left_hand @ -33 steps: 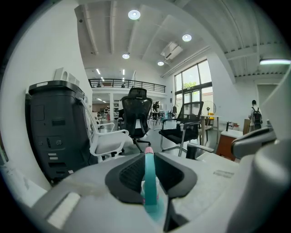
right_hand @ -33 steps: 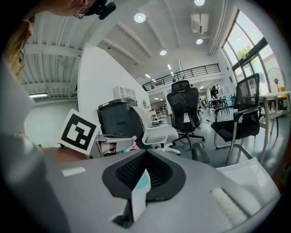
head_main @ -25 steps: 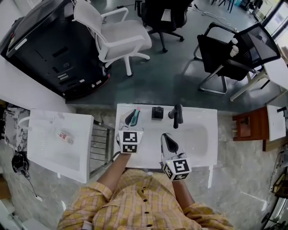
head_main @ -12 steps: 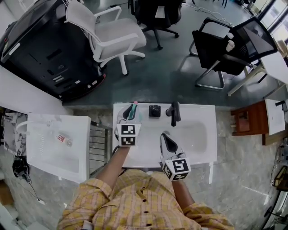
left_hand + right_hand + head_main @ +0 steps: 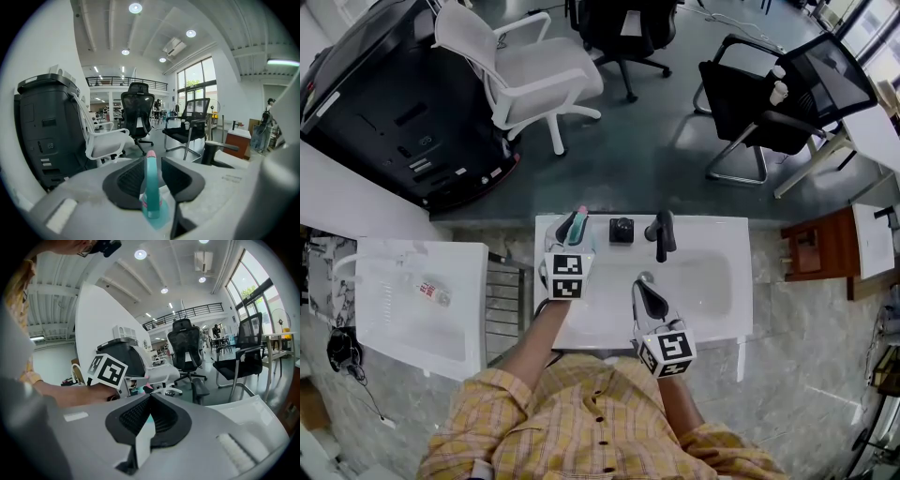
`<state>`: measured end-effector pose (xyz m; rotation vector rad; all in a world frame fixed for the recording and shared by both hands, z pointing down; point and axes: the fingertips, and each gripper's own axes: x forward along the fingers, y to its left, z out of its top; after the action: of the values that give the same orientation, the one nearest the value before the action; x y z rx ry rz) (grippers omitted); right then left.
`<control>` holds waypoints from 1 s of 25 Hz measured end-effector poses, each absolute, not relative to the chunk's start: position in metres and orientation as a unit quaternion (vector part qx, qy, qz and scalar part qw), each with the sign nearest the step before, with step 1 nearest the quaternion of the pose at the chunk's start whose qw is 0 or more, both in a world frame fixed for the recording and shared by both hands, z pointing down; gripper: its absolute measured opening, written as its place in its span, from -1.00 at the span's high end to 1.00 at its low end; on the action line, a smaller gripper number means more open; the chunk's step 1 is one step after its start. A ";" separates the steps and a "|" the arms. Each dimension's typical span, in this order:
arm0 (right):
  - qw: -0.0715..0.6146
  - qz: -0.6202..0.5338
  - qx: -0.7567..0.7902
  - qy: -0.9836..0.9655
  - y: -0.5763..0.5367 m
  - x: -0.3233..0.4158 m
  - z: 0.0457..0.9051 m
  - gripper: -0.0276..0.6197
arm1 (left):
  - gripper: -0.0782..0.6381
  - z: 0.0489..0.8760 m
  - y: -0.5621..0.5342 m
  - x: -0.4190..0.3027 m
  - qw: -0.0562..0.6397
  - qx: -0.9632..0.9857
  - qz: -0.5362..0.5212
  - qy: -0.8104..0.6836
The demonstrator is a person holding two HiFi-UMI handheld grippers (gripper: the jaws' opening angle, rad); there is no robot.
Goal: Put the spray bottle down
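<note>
The spray bottle (image 5: 576, 227), teal with a pink tip, stands upright at the back left corner of the white sink counter (image 5: 727, 323). My left gripper (image 5: 573, 231) reaches around it from the front. Its jaws have just been opening. In the left gripper view the bottle (image 5: 151, 187) rises between the two dark pads (image 5: 127, 180), and a thin gap shows on the right side, so the left gripper (image 5: 152, 165) is open. My right gripper (image 5: 644, 285) hovers over the counter's front middle. Its pads meet at the tips, and the right gripper (image 5: 150, 398) holds nothing.
A black faucet (image 5: 664, 234) and a small black object (image 5: 622, 230) stand along the counter's back edge, right of the bottle. The basin (image 5: 705, 279) lies to the right. A white table (image 5: 384, 319) stands on the left, and office chairs (image 5: 539, 80) and a black machine (image 5: 389, 98) stand beyond.
My left gripper has carried the bottle a little farther back, to the counter's back left corner. The right gripper has kept still.
</note>
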<state>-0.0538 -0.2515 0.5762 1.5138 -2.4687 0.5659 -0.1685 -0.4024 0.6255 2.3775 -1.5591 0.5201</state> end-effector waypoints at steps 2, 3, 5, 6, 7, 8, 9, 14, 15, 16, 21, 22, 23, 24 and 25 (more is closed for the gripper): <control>0.096 0.192 0.510 -0.833 -0.251 -0.053 0.577 0.91 | 0.48 0.625 -0.402 -0.168 0.126 0.815 0.178 -0.537; 0.096 0.193 0.510 -0.833 -0.250 -0.053 0.577 0.91 | 0.46 0.625 -0.402 -0.168 0.127 0.814 0.178 -0.539; 0.094 0.193 0.508 -0.834 -0.250 -0.051 0.576 0.91 | 0.43 0.624 -0.401 -0.167 0.127 0.812 0.178 -0.541; 0.092 0.193 0.508 -0.834 -0.250 -0.051 0.575 0.91 | 0.43 0.623 -0.400 -0.168 0.127 0.811 0.177 -0.542; 0.091 0.193 0.508 -0.834 -0.250 -0.050 0.573 0.91 | 0.43 0.621 -0.399 -0.168 0.127 0.811 0.176 -0.543; 0.089 0.192 0.508 -0.835 -0.251 -0.050 0.571 0.91 | 0.43 0.620 -0.399 -0.169 0.127 0.810 0.174 -0.545; 0.088 0.190 0.507 -0.836 -0.251 -0.051 0.569 0.91 | 0.43 0.617 -0.398 -0.170 0.127 0.810 0.172 -0.546; 0.085 0.181 0.501 -0.842 -0.252 -0.052 0.560 0.91 | 0.43 0.603 -0.390 -0.173 0.125 0.809 0.162 -0.552; 0.084 0.179 0.500 -0.843 -0.252 -0.052 0.559 0.91 | 0.43 0.599 -0.388 -0.173 0.123 0.808 0.160 -0.553; 0.084 0.177 0.499 -0.844 -0.252 -0.051 0.557 0.91 | 0.43 0.596 -0.385 -0.173 0.122 0.808 0.158 -0.554; 0.077 0.164 0.494 -0.850 -0.256 -0.049 0.543 0.91 | 0.50 0.579 -0.370 -0.171 0.124 0.806 0.141 -0.561; 0.076 0.162 0.493 -0.851 -0.258 -0.049 0.541 0.91 | 0.52 0.575 -0.366 -0.171 0.124 0.806 0.139 -0.562; 0.075 0.161 0.492 -0.852 -0.258 -0.048 0.539 0.91 | 0.55 0.572 -0.362 -0.170 0.124 0.806 0.138 -0.562; 0.074 0.160 0.492 -0.852 -0.258 -0.047 0.536 0.91 | 0.57 0.567 -0.358 -0.169 0.124 0.806 0.136 -0.562; 0.074 0.158 0.493 -0.852 -0.259 -0.045 0.534 0.91 | 0.60 0.562 -0.355 -0.168 0.123 0.807 0.134 -0.562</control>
<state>-0.0453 -0.2586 0.5344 1.4800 -2.5592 0.4758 -0.1677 -0.3545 0.5623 2.3537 -1.6400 0.3907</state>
